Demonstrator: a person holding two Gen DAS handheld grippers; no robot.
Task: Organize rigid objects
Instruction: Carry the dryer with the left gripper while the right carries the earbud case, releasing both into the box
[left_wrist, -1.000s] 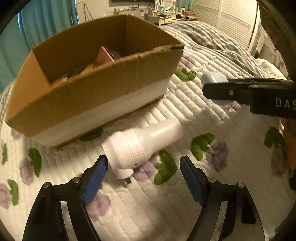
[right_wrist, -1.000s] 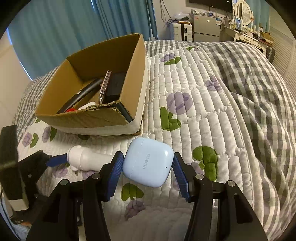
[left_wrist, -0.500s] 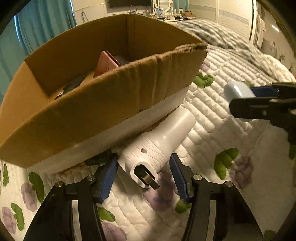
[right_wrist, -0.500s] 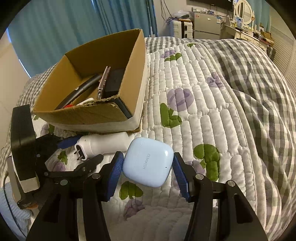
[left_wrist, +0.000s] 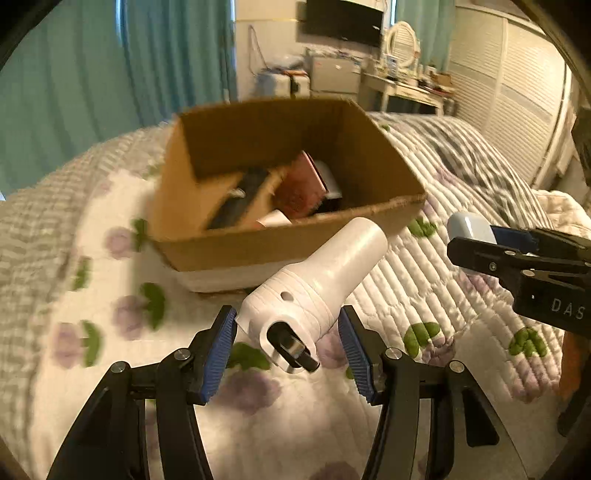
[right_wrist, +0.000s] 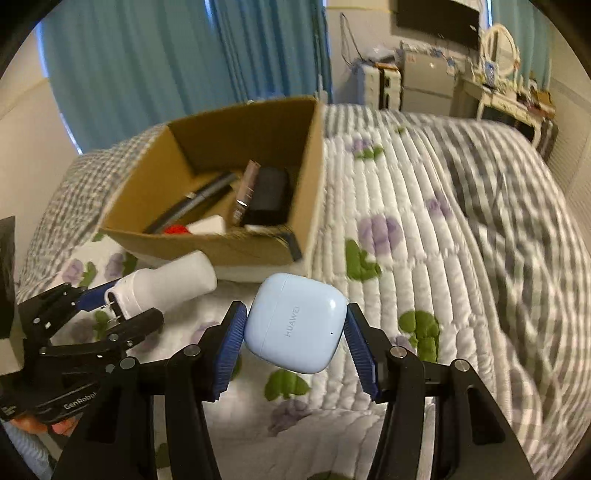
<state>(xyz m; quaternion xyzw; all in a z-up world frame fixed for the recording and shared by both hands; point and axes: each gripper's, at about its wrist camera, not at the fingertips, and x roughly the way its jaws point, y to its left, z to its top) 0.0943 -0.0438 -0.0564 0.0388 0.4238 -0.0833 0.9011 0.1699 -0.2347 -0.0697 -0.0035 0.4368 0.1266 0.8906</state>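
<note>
Since a second ago my left gripper (left_wrist: 288, 347) closed on the white plug adapter (left_wrist: 317, 284) and lifted it off the bed (left_wrist: 424, 295); right gripper (right_wrist: 293, 345) clamps the earbud case (right_wrist: 295, 328), both near the box (left_wrist: 288, 243) for dropping in.

Motion blur is smearing the cardboard box (left_wrist: 280, 243) and quilt (left_wrist: 92, 280); box contents (right_wrist: 236, 206) are overlapping, partly hiding one another.

- A home bedroom is showing: a bed (right_wrist: 424, 206) is lying under a quilted floral cover.
- Teal curtains (right_wrist: 184, 62) are hanging behind it.
- A dressing table (left_wrist: 410, 88) with an oval mirror (left_wrist: 402, 38) is standing beside louvred wardrobe doors (left_wrist: 517, 96).
- A dark screen (left_wrist: 343, 18) is hanging on the wall.
</note>
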